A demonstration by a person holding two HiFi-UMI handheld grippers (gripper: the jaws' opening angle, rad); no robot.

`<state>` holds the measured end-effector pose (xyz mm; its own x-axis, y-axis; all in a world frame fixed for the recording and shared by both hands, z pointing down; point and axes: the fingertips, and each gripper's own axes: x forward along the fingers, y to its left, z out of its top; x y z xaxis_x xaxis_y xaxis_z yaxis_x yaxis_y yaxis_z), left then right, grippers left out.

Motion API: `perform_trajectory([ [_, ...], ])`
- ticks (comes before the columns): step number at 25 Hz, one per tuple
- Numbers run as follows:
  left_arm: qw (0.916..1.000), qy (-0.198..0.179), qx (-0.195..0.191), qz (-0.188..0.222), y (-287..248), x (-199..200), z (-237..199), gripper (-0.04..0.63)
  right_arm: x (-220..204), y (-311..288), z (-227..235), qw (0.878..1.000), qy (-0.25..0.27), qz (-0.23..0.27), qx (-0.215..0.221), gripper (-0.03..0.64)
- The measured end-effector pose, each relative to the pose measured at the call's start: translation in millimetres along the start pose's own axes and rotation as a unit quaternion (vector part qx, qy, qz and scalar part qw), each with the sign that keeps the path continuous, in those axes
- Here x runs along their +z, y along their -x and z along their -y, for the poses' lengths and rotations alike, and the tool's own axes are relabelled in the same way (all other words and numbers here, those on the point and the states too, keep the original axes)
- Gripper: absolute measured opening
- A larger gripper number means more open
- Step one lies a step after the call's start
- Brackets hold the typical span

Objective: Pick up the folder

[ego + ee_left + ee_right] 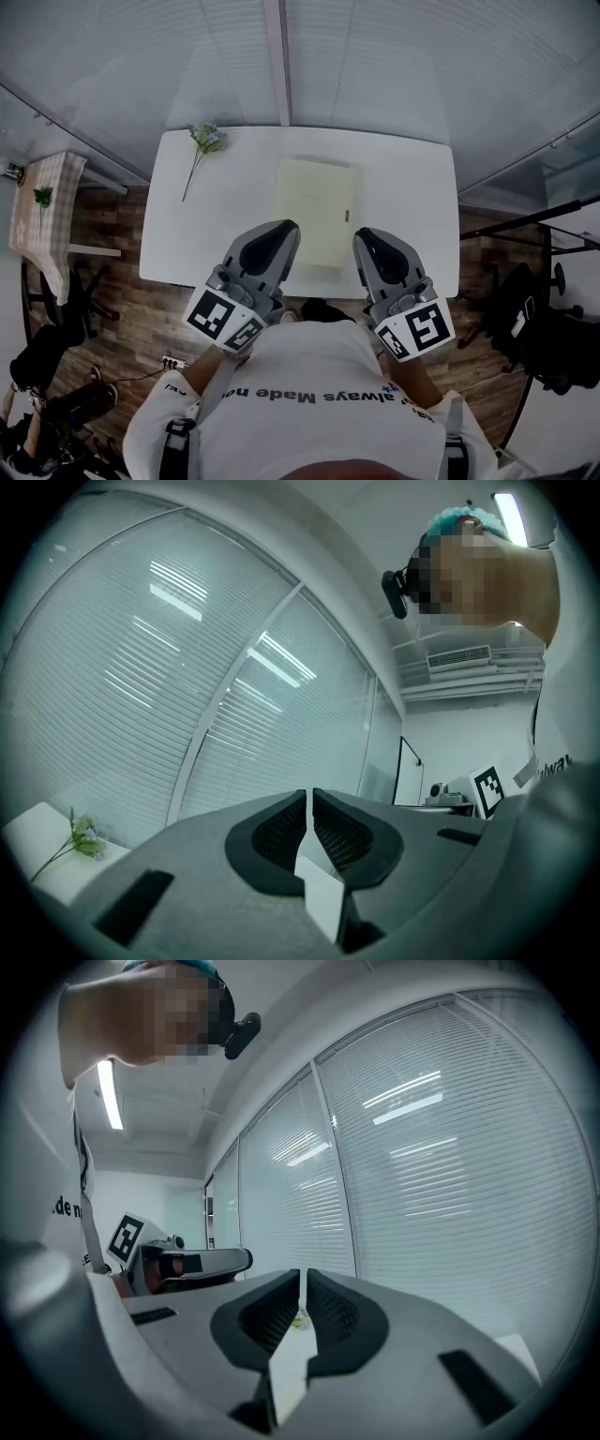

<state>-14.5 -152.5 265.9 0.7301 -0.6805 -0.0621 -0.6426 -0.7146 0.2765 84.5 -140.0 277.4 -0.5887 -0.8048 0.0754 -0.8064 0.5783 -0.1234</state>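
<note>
grey left claw [288,227] and grey right claw [362,235] were both pinched closed, empty, flat pale-yellow rectangular folder [316,208] sat just ahead between them

— How does the person hold the two grey plastic grippers with black jaw pads?

— The left gripper [287,228] and the right gripper [360,234] are side by side in front of the chest. Both point level and away from the body, tips angled slightly inward.

— And the jaws?

— Both pairs are pressed together, with nothing between them. The black-and-white left marker cube [223,319] and right marker cube [415,330] sit nearest the torso.
</note>
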Motion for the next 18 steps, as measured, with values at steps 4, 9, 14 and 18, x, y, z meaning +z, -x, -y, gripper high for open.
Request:
perform_trajectory([
  [4, 1.0, 0.002, 0.007, 0.0, -22.8, 3.1, -15.8, 0.028, 6.8, -19.0, 21.1, 1.0, 0.0, 0.0, 0.005, 0.028],
  [9, 0.9999, 0.001, 0.013, 0.004, -51.6, 5.8, -21.7, 0.028, 12.9, -30.1, 48.2, 1.0, -0.002, 0.001, 0.012, 0.029],
  [14, 0.9998, 0.005, 0.018, 0.006, -64.8, 1.9, -26.8, 0.028, 9.1, -37.1, 60.6, 1.0, -0.003, -0.001, 0.018, 0.028],
  [18, 0.9998, 0.011, 0.016, 0.001, -66.3, -3.1, -27.4, 0.028, 7.4, -38.0, 60.8, 1.0, -0.006, -0.002, 0.018, 0.028],
])
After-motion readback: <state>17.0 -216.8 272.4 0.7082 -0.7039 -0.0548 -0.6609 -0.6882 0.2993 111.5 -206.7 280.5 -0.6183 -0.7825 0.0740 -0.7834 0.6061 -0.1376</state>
